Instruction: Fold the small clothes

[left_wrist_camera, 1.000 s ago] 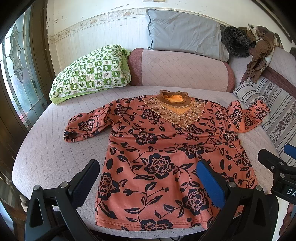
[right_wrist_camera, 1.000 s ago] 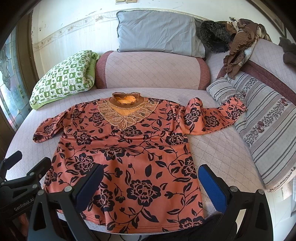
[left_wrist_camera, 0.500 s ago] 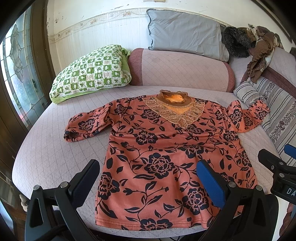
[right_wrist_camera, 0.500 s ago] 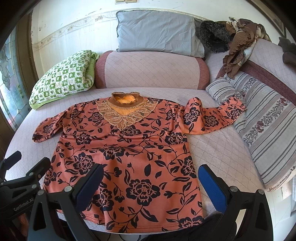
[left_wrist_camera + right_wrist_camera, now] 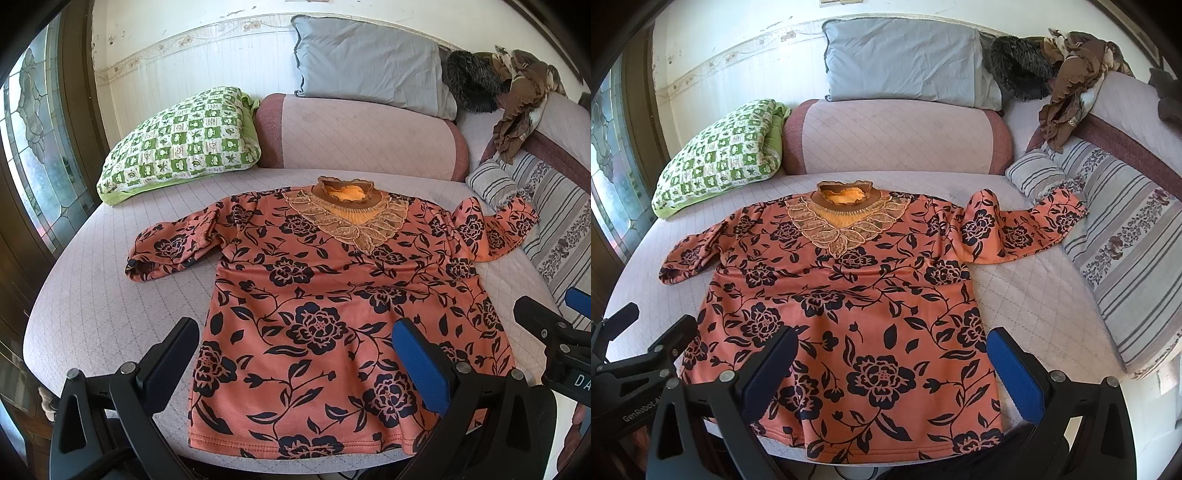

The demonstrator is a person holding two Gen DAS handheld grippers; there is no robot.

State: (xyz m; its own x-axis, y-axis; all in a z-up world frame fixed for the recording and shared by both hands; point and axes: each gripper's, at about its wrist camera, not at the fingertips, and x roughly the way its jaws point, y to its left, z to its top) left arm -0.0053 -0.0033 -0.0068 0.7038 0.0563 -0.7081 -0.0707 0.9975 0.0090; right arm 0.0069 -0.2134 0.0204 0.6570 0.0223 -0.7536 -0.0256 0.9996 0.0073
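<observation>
An orange long-sleeved top with black flowers and a lace collar [image 5: 332, 295] lies flat, front up, on a pale quilted bed [image 5: 92, 295]. It also shows in the right wrist view [image 5: 849, 302]. Its left sleeve [image 5: 173, 247] is bunched at the side; its right sleeve [image 5: 1015, 229] is folded and rests against a striped cushion. My left gripper [image 5: 295, 362] is open and empty, hovering over the hem. My right gripper [image 5: 890, 369] is open and empty, also over the hem, to the right of the left one.
A green checked pillow [image 5: 184, 136] lies at the back left, a pink bolster [image 5: 362, 136] and grey pillow [image 5: 369, 62] at the back. Striped cushions [image 5: 1126, 251] line the right side. Brown clothes [image 5: 1071, 70] are piled at the back right. A window [image 5: 33, 147] is on the left.
</observation>
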